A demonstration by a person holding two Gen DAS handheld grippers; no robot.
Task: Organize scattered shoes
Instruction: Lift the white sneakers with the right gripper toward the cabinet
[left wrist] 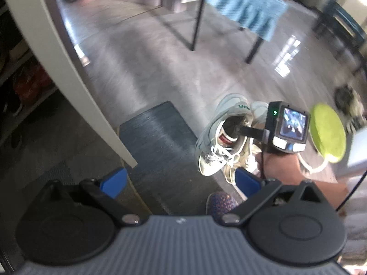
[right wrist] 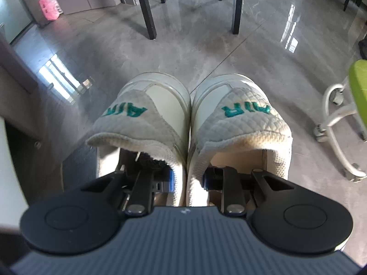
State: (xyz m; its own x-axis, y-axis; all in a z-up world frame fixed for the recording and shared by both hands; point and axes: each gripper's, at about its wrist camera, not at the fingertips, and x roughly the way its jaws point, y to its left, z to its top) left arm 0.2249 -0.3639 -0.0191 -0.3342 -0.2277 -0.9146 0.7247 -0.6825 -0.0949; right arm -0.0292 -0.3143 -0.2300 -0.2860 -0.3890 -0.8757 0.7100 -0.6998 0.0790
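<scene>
Left gripper (left wrist: 181, 181) hanging released, nothing between fingers. Right gripper (right wrist: 188, 181) pinching both white sneakers (right wrist: 190, 119) by adjoining inner collars, carried above floor ahead of it. Risk: thin collar grip slipping, one shoe dropping.

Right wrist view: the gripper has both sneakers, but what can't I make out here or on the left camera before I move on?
- Right gripper fingertips: sunk inside the white sneakers, collars hide them.
- Sneaker toes and soles: right wrist view, hidden beneath the heels.
- Shoe rack contents: left wrist view, dark, blurred, cut off by the white panel.
- Object at right edge: left view, motion blur.
</scene>
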